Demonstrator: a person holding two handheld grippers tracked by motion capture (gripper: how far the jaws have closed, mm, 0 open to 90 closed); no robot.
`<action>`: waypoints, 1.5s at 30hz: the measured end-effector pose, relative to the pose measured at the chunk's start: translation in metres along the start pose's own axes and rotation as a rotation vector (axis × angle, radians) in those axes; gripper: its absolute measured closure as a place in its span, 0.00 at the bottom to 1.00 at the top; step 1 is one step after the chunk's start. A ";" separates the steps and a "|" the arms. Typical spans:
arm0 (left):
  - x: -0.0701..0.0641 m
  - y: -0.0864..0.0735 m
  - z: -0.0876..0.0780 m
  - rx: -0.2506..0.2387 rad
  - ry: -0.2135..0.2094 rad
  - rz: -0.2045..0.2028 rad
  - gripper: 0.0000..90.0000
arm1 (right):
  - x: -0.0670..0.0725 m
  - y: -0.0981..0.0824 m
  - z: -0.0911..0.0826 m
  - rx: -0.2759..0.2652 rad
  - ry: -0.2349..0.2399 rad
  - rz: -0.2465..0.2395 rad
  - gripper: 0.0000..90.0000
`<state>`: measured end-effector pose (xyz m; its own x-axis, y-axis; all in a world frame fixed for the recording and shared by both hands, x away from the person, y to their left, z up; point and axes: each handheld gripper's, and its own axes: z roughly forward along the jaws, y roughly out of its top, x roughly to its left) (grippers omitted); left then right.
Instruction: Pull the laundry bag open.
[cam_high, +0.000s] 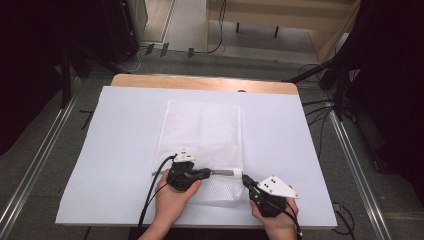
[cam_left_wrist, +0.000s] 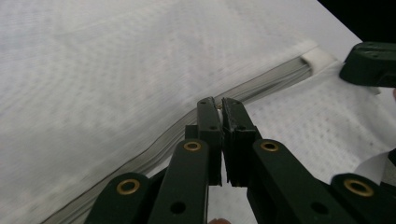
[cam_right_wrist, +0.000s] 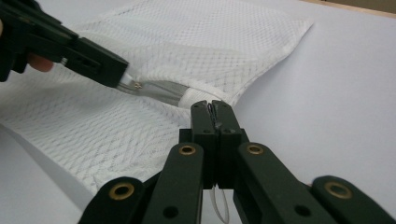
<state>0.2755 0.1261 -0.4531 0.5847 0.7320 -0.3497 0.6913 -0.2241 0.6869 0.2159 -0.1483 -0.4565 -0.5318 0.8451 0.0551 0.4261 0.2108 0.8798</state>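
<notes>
Both grippers are pinching a mesh bag (cam_high: 202, 135) lying mid-table: left gripper (cam_left_wrist: 221, 109) on the zipper (cam_left_wrist: 261, 84) pull, right gripper (cam_right_wrist: 214, 112) on the edge. Pulling straight along, fabric taut, seems best.

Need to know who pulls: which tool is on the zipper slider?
The left tool, mid-zipper on the white mesh bag; the right tool pinches the bag's edge.

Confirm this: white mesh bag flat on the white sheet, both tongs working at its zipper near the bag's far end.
Wrong end. In the high view the left tongs and right tongs meet the zipper near the mesh bag's near end, by the person. The rest holds: it lies flat on the white sheet.
</notes>
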 end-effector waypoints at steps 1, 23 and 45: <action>0.004 -0.002 -0.004 0.002 0.011 0.000 0.98 | 0.000 0.000 0.000 -0.001 -0.003 0.000 1.00; 0.084 -0.043 -0.091 -0.054 0.155 -0.124 0.97 | -0.003 0.004 -0.007 -0.021 -0.031 -0.003 1.00; 0.098 -0.065 -0.134 -0.302 0.272 -0.141 0.36 | -0.004 0.001 -0.009 -0.036 -0.012 -0.006 1.00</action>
<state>0.2309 0.2987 -0.4467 0.3316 0.8942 -0.3007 0.5775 0.0596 0.8142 0.2119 -0.1555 -0.4517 -0.5258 0.8495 0.0442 0.3963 0.1986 0.8964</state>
